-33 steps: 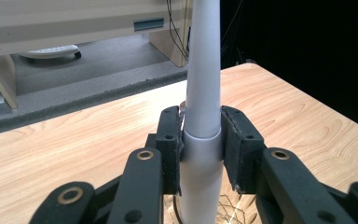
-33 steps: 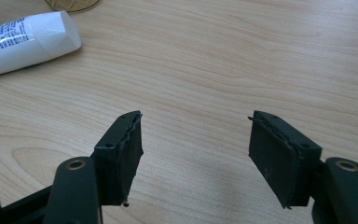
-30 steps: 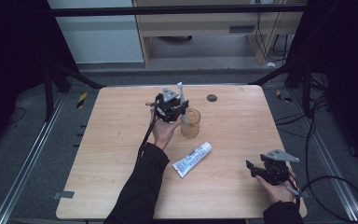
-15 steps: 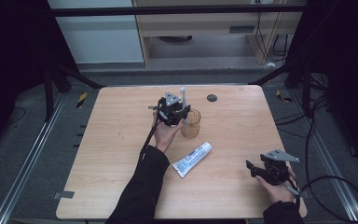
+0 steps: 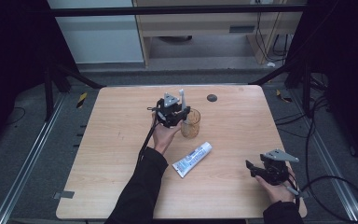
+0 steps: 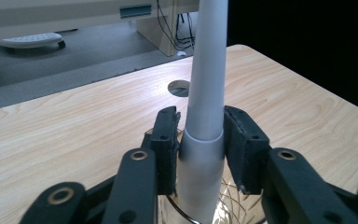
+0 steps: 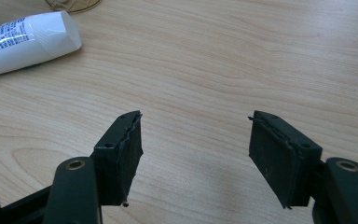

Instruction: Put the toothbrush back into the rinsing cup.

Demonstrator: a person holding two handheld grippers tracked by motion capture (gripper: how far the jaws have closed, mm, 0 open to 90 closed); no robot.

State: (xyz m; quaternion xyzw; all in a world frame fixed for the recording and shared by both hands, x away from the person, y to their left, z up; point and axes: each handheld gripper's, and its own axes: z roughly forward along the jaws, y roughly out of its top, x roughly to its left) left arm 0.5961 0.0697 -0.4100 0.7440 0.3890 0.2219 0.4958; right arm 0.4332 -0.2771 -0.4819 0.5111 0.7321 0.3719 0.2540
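Left gripper view: the left gripper (image 6: 200, 149) has just been opening; its fingers (image 6: 165, 144) flank the white plastic toothbrush handle (image 6: 205, 93), which stands in the clear amber glass cup (image 5: 190, 123) on the wooden bench (image 5: 121, 140). Withdraw straight, clearing the handle without tipping the cup. The right gripper (image 7: 196, 154) rests wide open, empty.

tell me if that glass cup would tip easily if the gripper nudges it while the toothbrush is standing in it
Probably somewhat. The glass cup looks small and light, and the toothbrush stands upright well above its rim, so a sideways pull there could lever it over. The smooth wooden table suggests it may slide first. Being clear glass, it likely would break if it fell off.
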